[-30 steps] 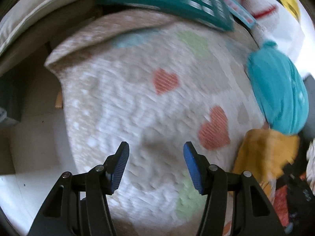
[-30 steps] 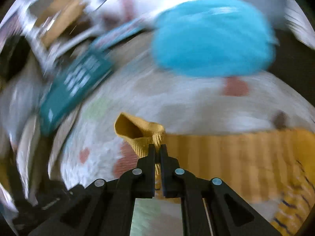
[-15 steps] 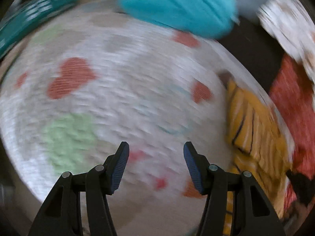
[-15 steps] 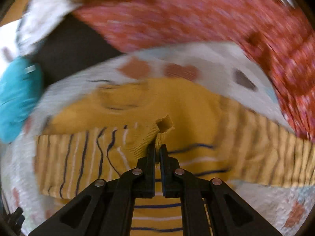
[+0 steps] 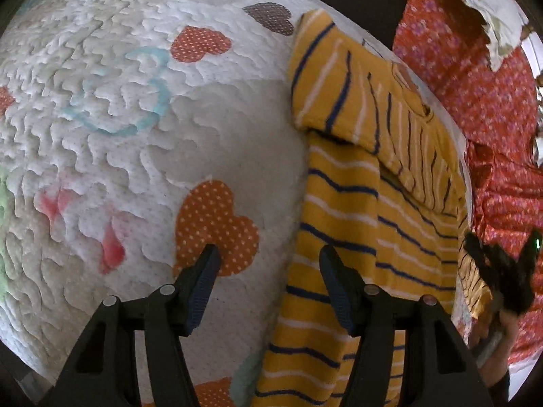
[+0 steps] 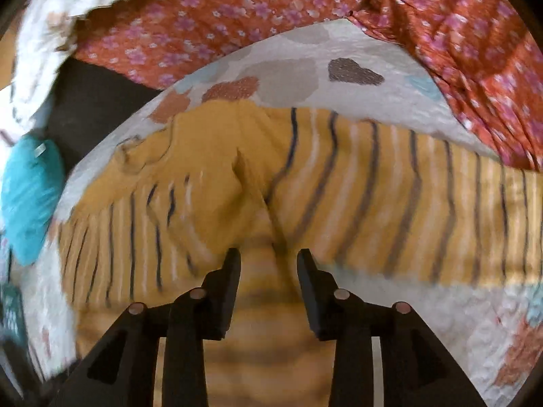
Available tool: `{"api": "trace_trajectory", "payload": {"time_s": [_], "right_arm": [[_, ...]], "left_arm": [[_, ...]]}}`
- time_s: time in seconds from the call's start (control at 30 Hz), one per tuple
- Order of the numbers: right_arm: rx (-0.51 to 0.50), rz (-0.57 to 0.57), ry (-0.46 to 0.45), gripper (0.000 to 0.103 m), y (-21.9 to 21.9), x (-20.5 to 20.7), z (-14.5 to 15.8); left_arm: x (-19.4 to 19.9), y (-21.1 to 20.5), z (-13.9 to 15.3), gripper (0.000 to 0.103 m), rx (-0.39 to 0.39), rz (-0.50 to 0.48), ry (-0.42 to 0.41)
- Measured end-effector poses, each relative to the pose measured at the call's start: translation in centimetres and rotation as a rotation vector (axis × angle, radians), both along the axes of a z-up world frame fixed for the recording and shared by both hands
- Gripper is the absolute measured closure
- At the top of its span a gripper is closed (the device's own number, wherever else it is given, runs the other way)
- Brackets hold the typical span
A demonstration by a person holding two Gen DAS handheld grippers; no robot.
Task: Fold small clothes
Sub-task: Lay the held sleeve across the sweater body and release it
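— How many garments on the quilt (image 5: 142, 129)?
— One yellow striped shirt (image 5: 342, 203), along its right edge; left side bare.
— Grippers?
— Left hand-held gripper (image 5: 269, 268) open, empty. Right hand-held gripper (image 6: 268, 268) has just been opening over the shirt, pads clear.

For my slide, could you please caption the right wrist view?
Right gripper, jaws just opened, above the striped yellow top on the heart quilt.

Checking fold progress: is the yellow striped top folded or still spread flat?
Partly folded: on the top, one striped sleeve lies turned over the body; the rest lies spread on the quilt.
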State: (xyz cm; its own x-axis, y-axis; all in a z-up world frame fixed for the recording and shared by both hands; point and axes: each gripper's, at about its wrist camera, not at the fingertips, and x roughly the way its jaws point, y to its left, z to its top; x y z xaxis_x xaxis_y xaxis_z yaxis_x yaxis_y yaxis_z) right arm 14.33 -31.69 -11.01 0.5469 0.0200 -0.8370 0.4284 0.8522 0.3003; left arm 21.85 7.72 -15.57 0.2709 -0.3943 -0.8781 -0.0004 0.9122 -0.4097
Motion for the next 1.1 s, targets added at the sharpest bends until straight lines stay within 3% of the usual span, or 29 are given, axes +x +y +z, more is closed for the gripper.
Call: {"api": "trace_trajectory", "payload": {"time_s": [0.33, 0.5, 0.57, 0.63, 0.7, 0.73, 0.8, 0.83, 0.87, 0.9, 0.93, 1.0, 1.1], "right_arm": [[0.205, 0.107, 0.071, 0.065, 2.3, -14.5, -4.2], [0.305, 0.144, 0.057, 0.065, 4.0, -18.1, -5.7], [0.330, 0.149, 0.054, 0.065, 4.4, -18.9, -6.2], [0.337, 0.150, 0.039, 0.065, 5.0, -19.9, -6.4], [0.348, 0.150, 0.031, 0.065, 5.6, -20.3, -6.6], [0.361, 0.151, 0.026, 0.065, 6.1, -20.8, -6.8], [0.364, 0.148, 0.015, 0.064, 6.8, -21.3, -7.1], [0.351, 0.153, 0.012, 0.065, 7.2, -21.4, -7.0], [0.324, 0.170, 0.016, 0.069, 7.6, -21.4, -6.9], [0.321, 0.180, 0.018, 0.095, 7.7, -21.0, -6.7], [0.348, 0.191, 0.020, 0.096, 7.6, -20.9, -6.7], [0.383, 0.178, 0.017, 0.096, 7.1, -21.2, -6.2], [0.299, 0.176, 0.061, 0.096, 6.7, -22.3, -5.1]], "left_arm": [[-5.9, 0.1, -0.2, 0.039, -0.065, -0.018, -0.023], [-10.0, -0.7, -0.3, 0.028, -0.020, -0.059, -0.085], [-11.4, -1.4, -0.6, 0.014, -0.013, -0.075, -0.079], [-12.6, -2.1, -1.0, 0.008, 0.005, -0.090, -0.068], [-13.7, -3.2, -1.3, 0.008, 0.082, -0.128, -0.067], [-14.0, -3.6, -1.3, 0.010, 0.115, -0.146, -0.067], [-14.6, -4.2, -1.2, 0.029, 0.204, -0.159, -0.077], [-14.8, -4.1, -1.1, 0.041, 0.221, -0.165, -0.081], [-14.8, -3.8, -0.8, 0.061, 0.209, -0.165, -0.074], [-14.8, -3.3, -0.5, 0.072, 0.187, -0.157, -0.055], [-14.8, -2.9, -0.3, 0.088, 0.161, -0.152, -0.034], [-15.3, -2.1, 0.5, 0.094, 0.158, -0.125, -0.013], [-16.7, -1.3, 1.0, 0.094, 0.219, -0.117, -0.010]]}}
